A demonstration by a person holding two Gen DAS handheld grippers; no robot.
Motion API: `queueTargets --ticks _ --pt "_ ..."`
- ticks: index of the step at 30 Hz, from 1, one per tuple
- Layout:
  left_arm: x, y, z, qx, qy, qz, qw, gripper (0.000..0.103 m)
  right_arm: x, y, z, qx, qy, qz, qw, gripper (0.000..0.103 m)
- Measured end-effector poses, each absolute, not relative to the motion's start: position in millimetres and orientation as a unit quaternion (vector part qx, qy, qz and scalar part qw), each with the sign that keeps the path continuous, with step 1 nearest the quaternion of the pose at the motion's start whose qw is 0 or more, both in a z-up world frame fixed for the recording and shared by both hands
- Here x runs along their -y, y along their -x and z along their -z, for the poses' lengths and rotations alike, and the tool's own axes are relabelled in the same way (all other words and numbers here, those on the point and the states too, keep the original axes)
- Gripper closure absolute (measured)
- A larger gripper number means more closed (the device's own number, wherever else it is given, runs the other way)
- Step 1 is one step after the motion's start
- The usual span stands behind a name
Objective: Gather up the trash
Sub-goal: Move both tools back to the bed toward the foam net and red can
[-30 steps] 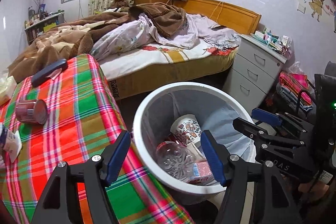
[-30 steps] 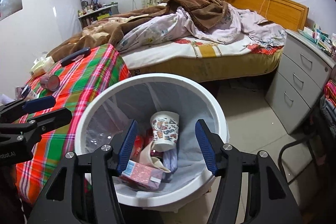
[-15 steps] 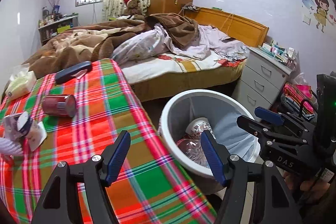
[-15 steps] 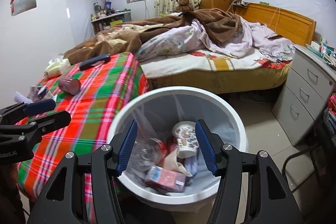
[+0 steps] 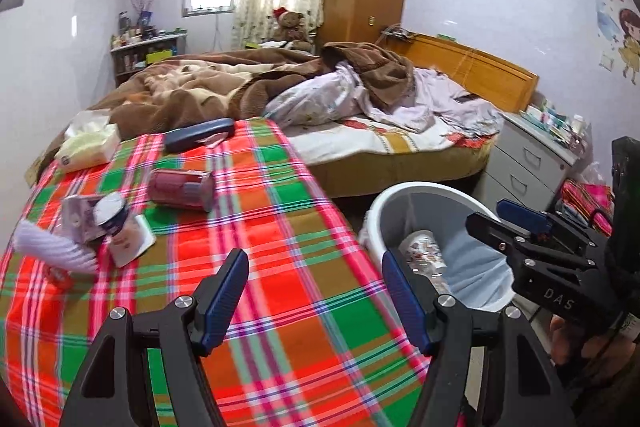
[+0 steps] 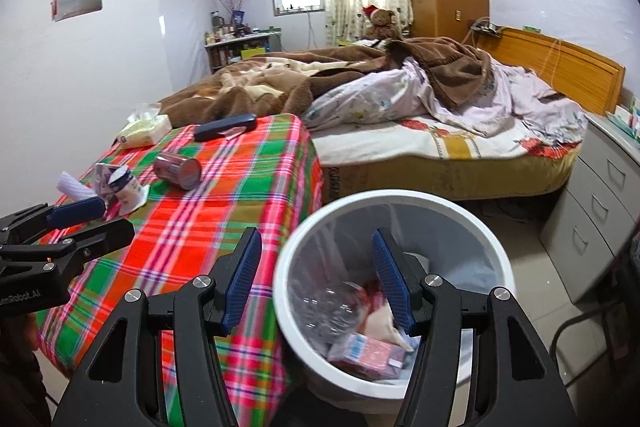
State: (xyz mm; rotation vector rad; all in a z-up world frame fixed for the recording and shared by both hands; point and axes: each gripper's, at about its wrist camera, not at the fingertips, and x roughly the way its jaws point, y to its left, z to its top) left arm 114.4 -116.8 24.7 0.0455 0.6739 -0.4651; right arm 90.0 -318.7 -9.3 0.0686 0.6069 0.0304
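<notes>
Both hand-held grippers, left (image 5: 314,293) and right (image 6: 316,281), agape, empty; bin rim (image 6: 320,223) just beside tablecloth edge (image 6: 316,171).

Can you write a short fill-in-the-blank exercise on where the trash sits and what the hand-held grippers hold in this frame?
1. The dark red can lies on its ____ on the plaid tablecloth.
2. The patterned paper cup is inside the white ____.
3. Both the left hand-held gripper and the right hand-held gripper have open jaws that hold ____.
4. The tissue pack sits on the tablecloth's corner nearest the ____.

Missing words: side; trash bin; nothing; bed
</notes>
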Motion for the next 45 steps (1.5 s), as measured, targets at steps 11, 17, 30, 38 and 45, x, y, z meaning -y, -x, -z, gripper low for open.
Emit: queueTargets --ticks 11,17,30,38,45 --pt "44.8 -126.3 -25.7 -0.325 0.012 0.158 0.932 0.034 280.9 -110.1 7.7 -0.298 -0.021 -0.059 0.953 0.044" --pt "11.1 -136.4 -24.4 -0.327 0.028 0.122 0.937 0.034 262.5 -124.3 5.8 -0.299 -0.009 -0.083 0.951 0.044" --pt "-61.2 -169.1 -8.8 -0.344 0.059 0.034 0.936 0.034 218.7 -181.5 10.6 -0.322 0.025 -0.136 0.937 0.044" --pt "-96.6 -199.3 14.1 -0.368 0.088 -0.004 0.925 0.034 201.5 -221.8 17.7 -0.342 0.035 -0.160 0.925 0.042" --pt "-106.2 -218.6 23.4 -0.369 0.103 -0.021 0.924 0.034 190.9 -249.4 24.5 -0.356 0.029 -0.175 0.917 0.035"
